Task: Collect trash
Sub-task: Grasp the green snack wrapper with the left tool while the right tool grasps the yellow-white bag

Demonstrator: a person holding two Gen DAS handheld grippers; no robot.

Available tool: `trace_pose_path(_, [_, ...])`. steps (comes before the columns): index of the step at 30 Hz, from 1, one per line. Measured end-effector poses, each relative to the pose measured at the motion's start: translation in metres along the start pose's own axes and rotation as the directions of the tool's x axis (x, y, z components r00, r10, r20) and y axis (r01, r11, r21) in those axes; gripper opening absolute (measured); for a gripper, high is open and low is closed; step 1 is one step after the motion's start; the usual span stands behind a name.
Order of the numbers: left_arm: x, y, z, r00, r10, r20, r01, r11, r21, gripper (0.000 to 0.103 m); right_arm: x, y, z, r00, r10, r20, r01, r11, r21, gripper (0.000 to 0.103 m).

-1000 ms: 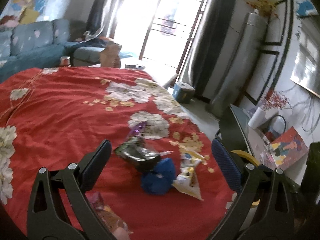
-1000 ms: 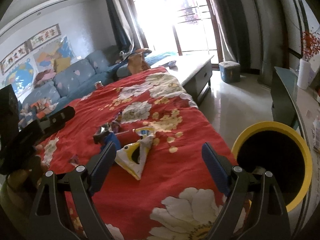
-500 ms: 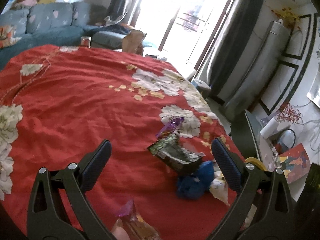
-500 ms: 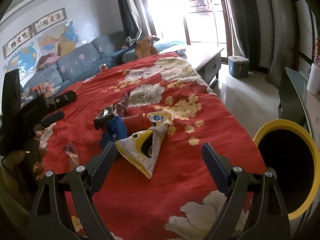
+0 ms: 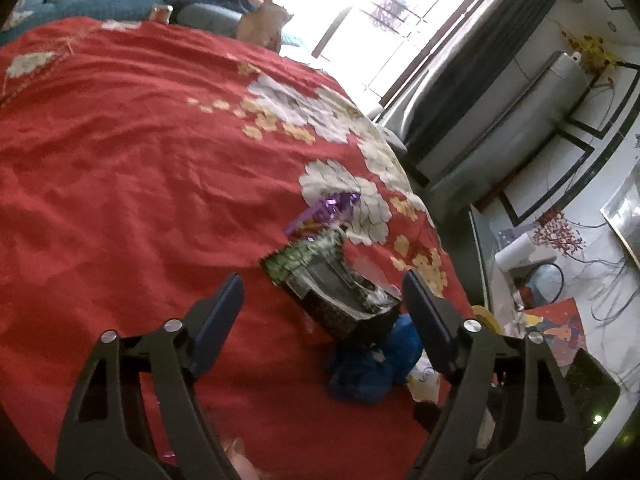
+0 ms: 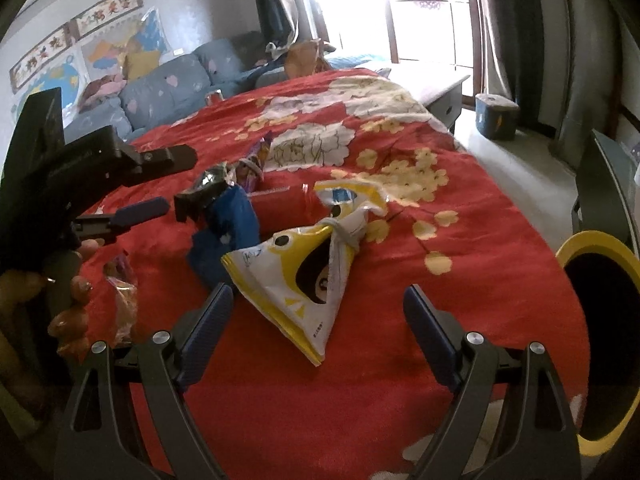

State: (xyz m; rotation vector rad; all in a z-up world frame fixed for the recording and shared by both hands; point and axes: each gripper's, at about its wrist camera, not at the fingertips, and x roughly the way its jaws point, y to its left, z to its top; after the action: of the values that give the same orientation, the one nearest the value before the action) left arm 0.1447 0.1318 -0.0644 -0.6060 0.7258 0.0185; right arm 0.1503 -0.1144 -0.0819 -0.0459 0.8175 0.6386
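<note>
Both tools gape empty; left tool (image 5: 322, 300) narrowing; blue wrapper (image 6: 228, 232) crowds yellow bag (image 6: 304, 276).

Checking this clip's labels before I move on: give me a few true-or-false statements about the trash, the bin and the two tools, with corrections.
1. The right tool is clamped on the yellow-and-white snack bag. False: its fingers stand apart on either side of the bag's near end, pressing nothing.
2. A yellow-rimmed bin with a dark inside stands beside the red floral cloth. True.
3. The dark foil wrapper lies in front of the left tool, between its fingers. True; the jaws have just been closing but no pad presses on it.
4. The crumpled blue piece already lies inside the bin. False: it lies on the cloth beside the snack bag.
</note>
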Motion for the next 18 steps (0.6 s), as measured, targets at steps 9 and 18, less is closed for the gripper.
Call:
trace_pose_path(9, [0.0096,-0.0003,-0.0075,0.999,-0.014,-0.034,0.013,1.0,-0.005,0.046,0.0056,-0.0021,-0.0046,0.999,0.029,-0.015,-0.029,1.0,-0.004,0.059])
trace_pose_path(18, [0.0019,0.0042,-0.0082,0.999,-0.035,-0.015,0.035,0.999,-0.02,0.028,-0.0017,-0.0103,-0.0081,0.998,0.058,-0.01,-0.058,0.998,0.02,0.033])
